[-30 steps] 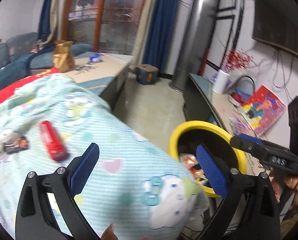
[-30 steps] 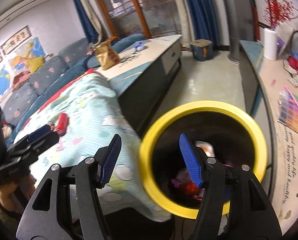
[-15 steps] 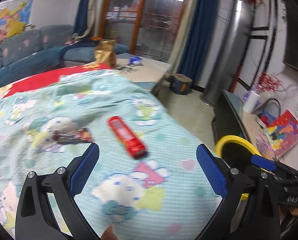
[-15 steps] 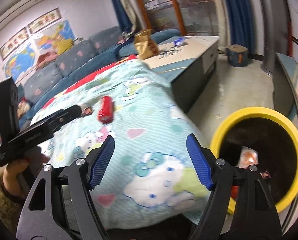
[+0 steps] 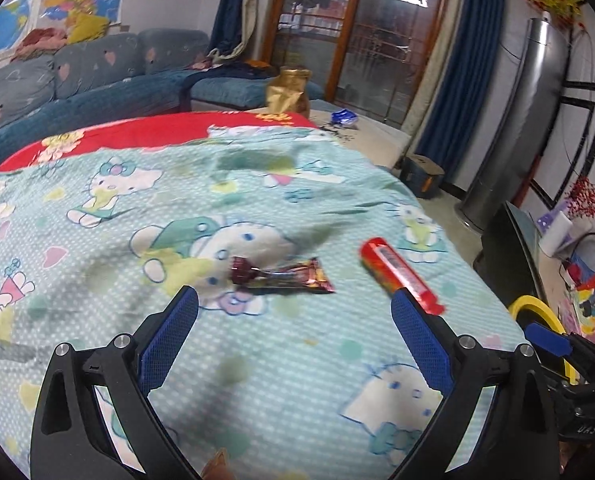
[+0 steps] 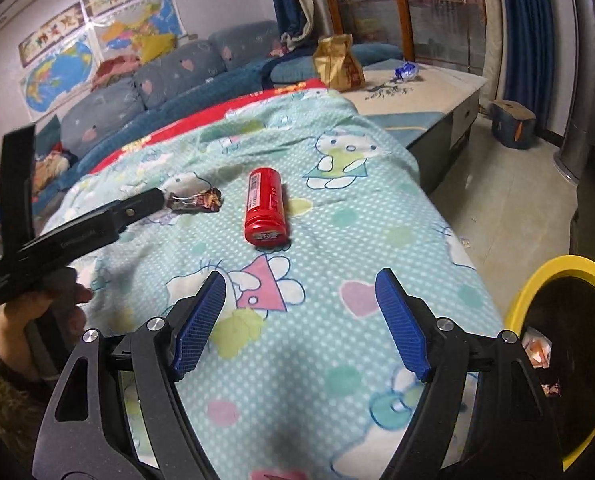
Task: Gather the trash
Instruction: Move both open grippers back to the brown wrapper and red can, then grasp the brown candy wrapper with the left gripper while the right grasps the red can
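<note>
Left hand-held gripper (image 5: 293,332) and right hand-held gripper (image 6: 299,320) both wide open, empty, above red tube (image 6: 266,206)

Soft matt cloth on the cartoon-print blanket (image 5: 257,360). The red tube (image 6: 266,204) gleams like glossy plastic; the dark wrapper (image 5: 285,278) is shiny, crinkled foil. The yellow bin rim (image 6: 545,276) looks smooth plastic. The gripper pads (image 6: 199,322) show rough, textured blue.

Tube (image 6: 266,205) and wrapper (image 6: 196,201) lie side by side on the blanket (image 6: 337,240), wrapper to the left; bin (image 6: 569,344) stands on the floor at right, below the blanket's edge.
</note>
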Tool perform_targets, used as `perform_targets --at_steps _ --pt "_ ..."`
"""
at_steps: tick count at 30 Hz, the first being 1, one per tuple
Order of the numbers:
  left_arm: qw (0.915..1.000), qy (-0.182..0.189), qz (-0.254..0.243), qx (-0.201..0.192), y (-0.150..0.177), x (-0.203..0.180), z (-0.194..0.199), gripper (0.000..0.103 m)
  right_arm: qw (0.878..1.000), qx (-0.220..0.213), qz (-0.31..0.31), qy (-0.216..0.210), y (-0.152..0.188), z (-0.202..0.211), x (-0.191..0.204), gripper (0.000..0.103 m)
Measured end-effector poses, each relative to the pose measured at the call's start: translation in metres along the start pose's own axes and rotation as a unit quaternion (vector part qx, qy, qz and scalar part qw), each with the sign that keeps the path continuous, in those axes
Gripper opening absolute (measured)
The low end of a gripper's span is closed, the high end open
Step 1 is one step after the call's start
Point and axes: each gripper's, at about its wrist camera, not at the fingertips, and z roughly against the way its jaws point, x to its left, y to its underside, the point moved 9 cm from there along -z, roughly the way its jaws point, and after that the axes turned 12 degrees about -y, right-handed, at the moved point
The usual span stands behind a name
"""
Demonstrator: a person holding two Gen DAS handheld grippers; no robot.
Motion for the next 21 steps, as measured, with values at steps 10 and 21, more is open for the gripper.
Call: perform_targets --at_steps 10,21 --pt "0.9956 0.030 0.075 0.046 -0.001 0.026 -0.042 0.080 0.999 0.035 0.008 0.003 -0.020 -0.054 0.004 0.069" --pt "0.9917 0.063 0.086 0.072 0.002 0.011 -0.067 0.035 0.997 0.075 0.000 0.016 -0.019 -0.095 -0.004 0.044"
